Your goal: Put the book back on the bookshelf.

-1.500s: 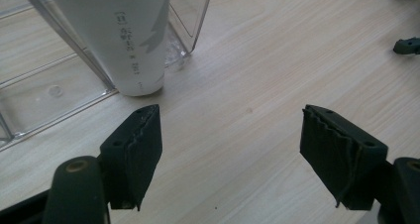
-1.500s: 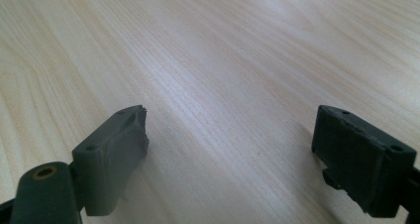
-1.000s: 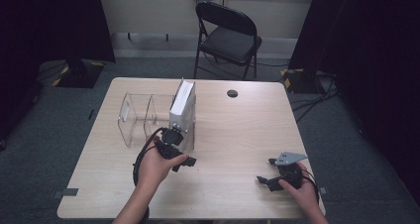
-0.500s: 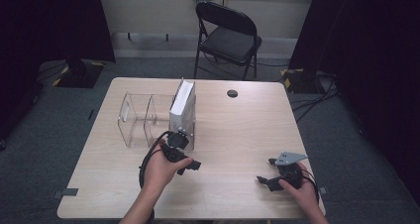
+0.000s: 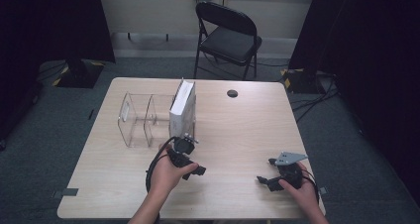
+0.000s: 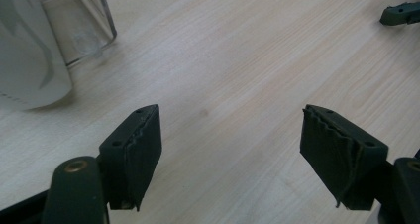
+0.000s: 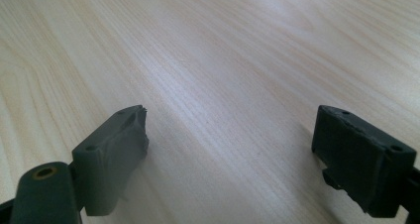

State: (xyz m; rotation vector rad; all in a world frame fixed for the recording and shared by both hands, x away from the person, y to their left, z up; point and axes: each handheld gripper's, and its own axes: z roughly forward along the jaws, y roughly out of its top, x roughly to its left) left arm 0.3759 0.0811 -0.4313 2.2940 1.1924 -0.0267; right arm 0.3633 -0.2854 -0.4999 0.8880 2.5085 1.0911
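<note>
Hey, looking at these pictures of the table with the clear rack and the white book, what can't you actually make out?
- White book: its cover text is too small to read in the high view.
- Clear rack: cut off by the top left edge in the left gripper view, so its slots can't be counted there.
- Small dark round thing on the table: too small to identify in the high view.
- Chair: its legs are partly hidden behind the table.

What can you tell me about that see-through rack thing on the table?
The clear rack looks like acrylic, with upright dividers forming slots. It stands on the left half of the pale wooden table. A white book stands upright in its rightmost slot; the other slots look empty. The left hand-held gripper sits just in front, not touching.
</note>
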